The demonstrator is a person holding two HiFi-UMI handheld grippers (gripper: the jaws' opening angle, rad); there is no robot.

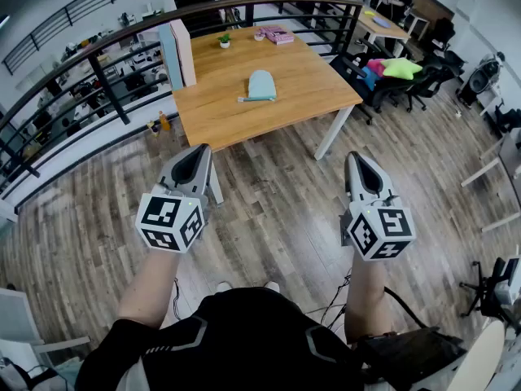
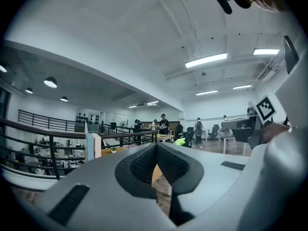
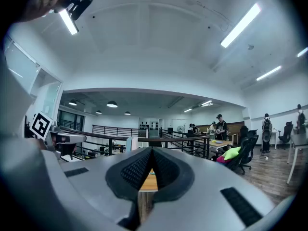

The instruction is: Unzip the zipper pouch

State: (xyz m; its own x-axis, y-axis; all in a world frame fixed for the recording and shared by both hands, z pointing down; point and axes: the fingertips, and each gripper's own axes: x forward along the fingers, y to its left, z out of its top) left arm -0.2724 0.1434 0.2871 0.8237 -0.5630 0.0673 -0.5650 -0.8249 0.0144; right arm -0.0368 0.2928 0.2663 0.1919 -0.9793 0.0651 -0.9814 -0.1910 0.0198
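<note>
i hold the left gripper (image 1: 203, 148) and right gripper (image 1: 353, 155) over the wooden floor (image 1: 277, 210), both with jaws clenched on nothing. the light blue zipper pouch (image 1: 261, 85) lies on the worktop (image 1: 305, 76), well apart from both.

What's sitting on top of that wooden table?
A pale blue zipper pouch lies in the middle; a potted plant and pink books sit farther back, upright panels at the left edge. Anything behind the panels is hidden.
</note>
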